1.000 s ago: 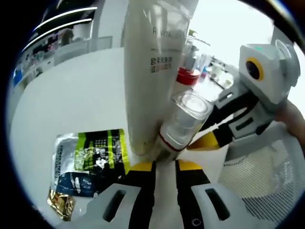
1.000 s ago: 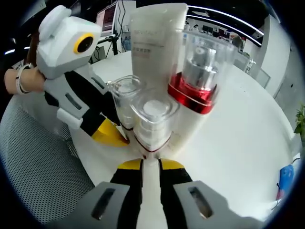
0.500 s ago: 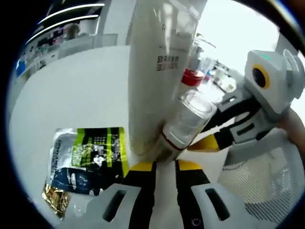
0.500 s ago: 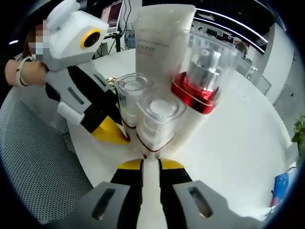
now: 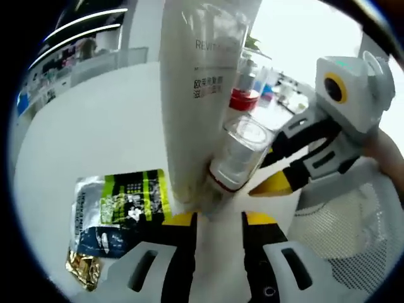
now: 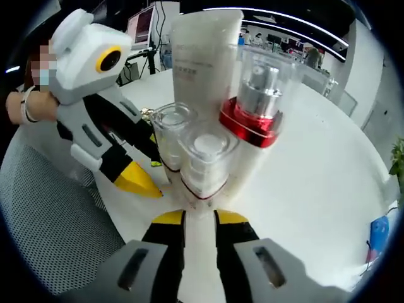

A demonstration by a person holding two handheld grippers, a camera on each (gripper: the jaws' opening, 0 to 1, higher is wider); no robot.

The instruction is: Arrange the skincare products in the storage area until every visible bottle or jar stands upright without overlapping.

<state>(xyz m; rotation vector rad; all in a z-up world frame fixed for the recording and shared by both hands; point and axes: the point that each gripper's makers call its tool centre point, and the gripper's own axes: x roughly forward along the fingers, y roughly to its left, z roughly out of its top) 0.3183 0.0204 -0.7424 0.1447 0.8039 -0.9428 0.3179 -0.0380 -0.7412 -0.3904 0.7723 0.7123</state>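
Yellow-tipped fingers (image 5: 178, 219) of the left gripper (image 5: 218, 219) stand slightly parted, gripping nothing, just before an upright white tube (image 5: 196, 95) on the white table (image 5: 95, 126). The right gripper (image 6: 199, 218), jaws narrowly apart, faces small clear-capped bottles (image 6: 205, 158) clustered beside the tube.

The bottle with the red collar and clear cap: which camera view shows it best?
The right gripper view. There the bottle with the red collar stands near and large, with its clear cap, silver pump and red ring plain. In the left gripper view it is small, mostly hidden behind the tall white tube.
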